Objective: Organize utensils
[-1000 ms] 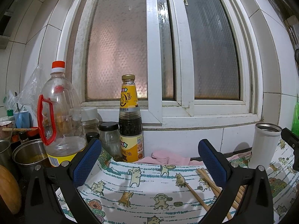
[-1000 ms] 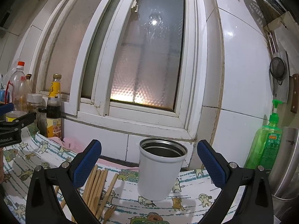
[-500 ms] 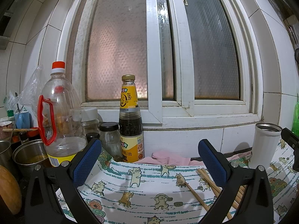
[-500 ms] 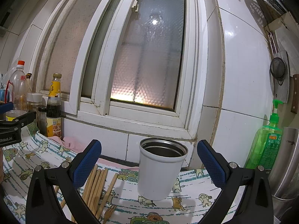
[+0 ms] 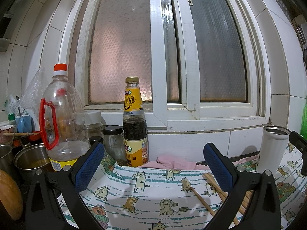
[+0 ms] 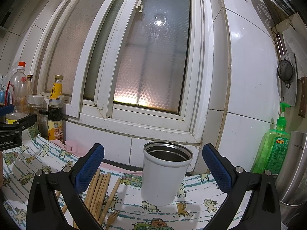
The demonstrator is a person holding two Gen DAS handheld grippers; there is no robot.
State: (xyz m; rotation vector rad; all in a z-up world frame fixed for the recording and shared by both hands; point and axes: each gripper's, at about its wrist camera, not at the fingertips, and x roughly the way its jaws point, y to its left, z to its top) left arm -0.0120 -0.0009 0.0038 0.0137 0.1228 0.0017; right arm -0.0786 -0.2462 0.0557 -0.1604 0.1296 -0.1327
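Note:
A white metal cup (image 6: 165,174) stands upright and empty on the cat-print cloth (image 6: 191,209); it also shows at the right of the left wrist view (image 5: 272,151). Several wooden chopsticks (image 6: 99,189) lie on the cloth left of the cup, with a wooden fork (image 6: 112,217) by them; the chopsticks show in the left wrist view (image 5: 213,191) too. My right gripper (image 6: 153,164) is open and empty, its jaws wide either side of the cup. My left gripper (image 5: 153,164) is open and empty above the cloth (image 5: 145,191).
A soy sauce bottle (image 5: 135,126), an oil bottle (image 5: 61,118), jars (image 5: 113,141) and metal pots (image 5: 30,157) stand at the left. A pink rag (image 5: 172,163) lies by the wall. A green soap bottle (image 6: 274,143) and a steel container (image 6: 295,176) stand at the right.

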